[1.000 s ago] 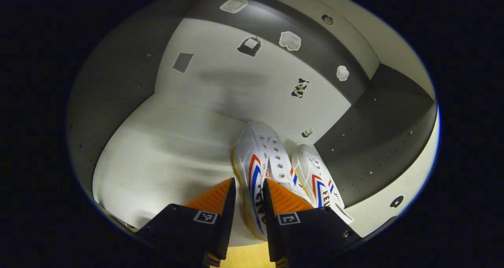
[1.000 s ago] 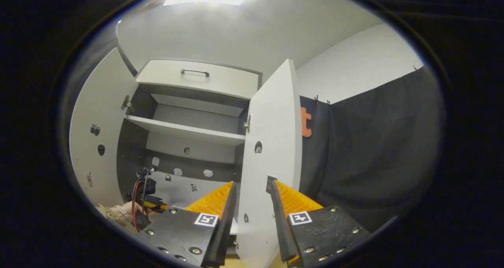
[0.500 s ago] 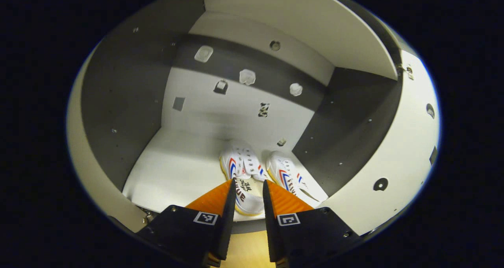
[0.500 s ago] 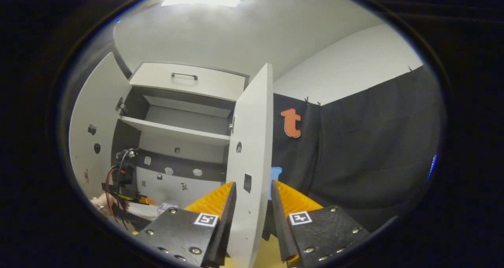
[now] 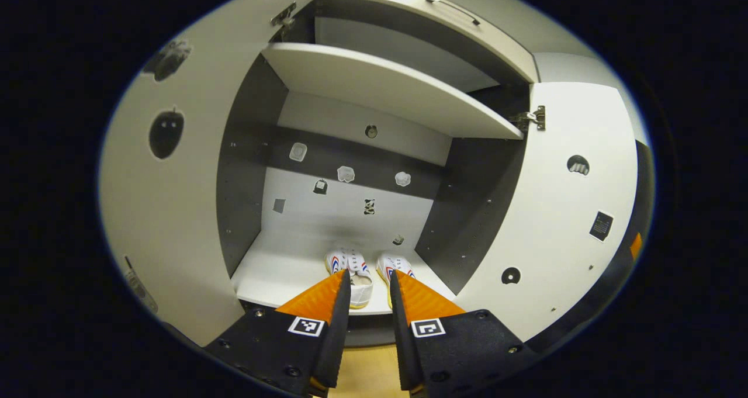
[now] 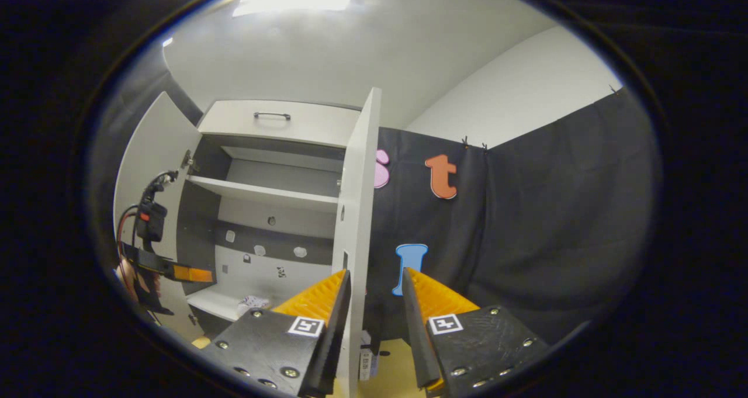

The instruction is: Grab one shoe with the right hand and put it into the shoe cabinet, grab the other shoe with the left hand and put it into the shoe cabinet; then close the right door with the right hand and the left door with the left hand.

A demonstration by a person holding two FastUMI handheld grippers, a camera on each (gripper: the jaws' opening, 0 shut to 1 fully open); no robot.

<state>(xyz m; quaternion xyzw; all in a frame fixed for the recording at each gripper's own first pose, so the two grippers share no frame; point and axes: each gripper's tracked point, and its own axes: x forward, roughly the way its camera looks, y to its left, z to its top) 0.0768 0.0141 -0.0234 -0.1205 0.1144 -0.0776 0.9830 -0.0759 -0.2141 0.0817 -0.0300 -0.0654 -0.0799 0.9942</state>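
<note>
Both shoes (image 5: 365, 269) in the shoe cabinet (image 5: 385, 85); we push the stiff, light right door (image 6: 353, 222) at its free edge, right gripper (image 6: 374, 304) apart astride it, left gripper (image 5: 369, 296) apart, empty.

text: none legible — shoes (image 5: 349, 269) | markings — too small

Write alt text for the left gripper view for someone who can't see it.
Two white canvas shoes with red and blue stripes sit side by side on the bottom shelf of an open white shoe cabinet. The left gripper hovers in front of them, empty, fingers slightly apart.
</note>
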